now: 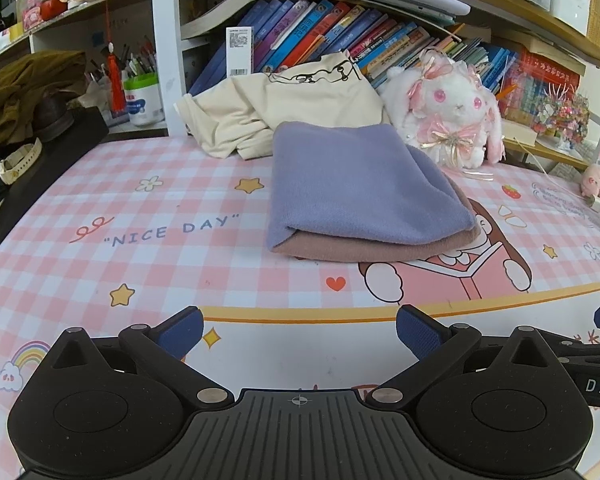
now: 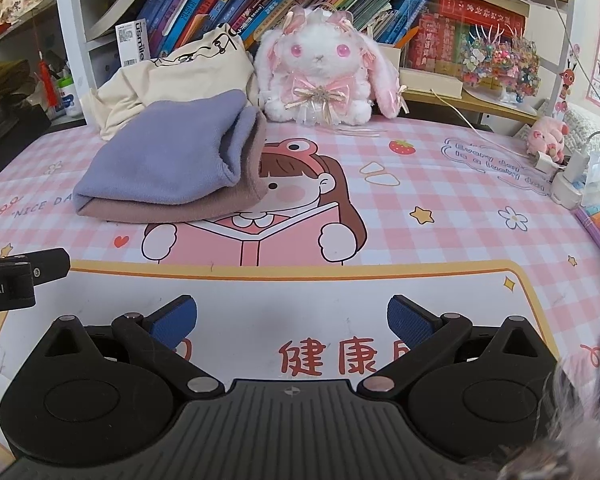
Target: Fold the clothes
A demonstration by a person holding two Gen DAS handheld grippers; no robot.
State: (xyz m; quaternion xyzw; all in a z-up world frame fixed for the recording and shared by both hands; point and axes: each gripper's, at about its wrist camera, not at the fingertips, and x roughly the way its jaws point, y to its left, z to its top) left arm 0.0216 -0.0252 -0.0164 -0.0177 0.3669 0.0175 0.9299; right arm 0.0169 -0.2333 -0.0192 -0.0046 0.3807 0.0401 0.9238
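Left tool [image 1: 299, 330]: blue pads spread wide apart, nothing between them, hovering low over the near part of the table [image 1: 100, 208]
Right tool [image 2: 292, 322]: pads likewise wide apart and empty, just beside the left one, same height
Folded stack: lavender cloth [image 1: 360, 184] lying squarely on a dusty-pink cloth [image 1: 352, 248], both flat, mid-table, well apart from either tool
Next garment: cream top [image 1: 284, 116], crumpled against the books [image 1: 324, 28] behind the stack, touching the plush rabbit [image 1: 448, 116] on one side
Step in hand, as judged: reach for the cream top, two pieces looking finished
Approach: pass to the left of the stack, not over it, so the neat pile stays undisturbed
Grip: pinch one layer at a shoulder or hem edge with each tool, well spread
Handling: soft knit, likely to drag and bunch; lift clear before pulling forward onto bare table
Risk: snagging the rabbit's ribbons or the hanging paper tag [image 1: 239, 51]
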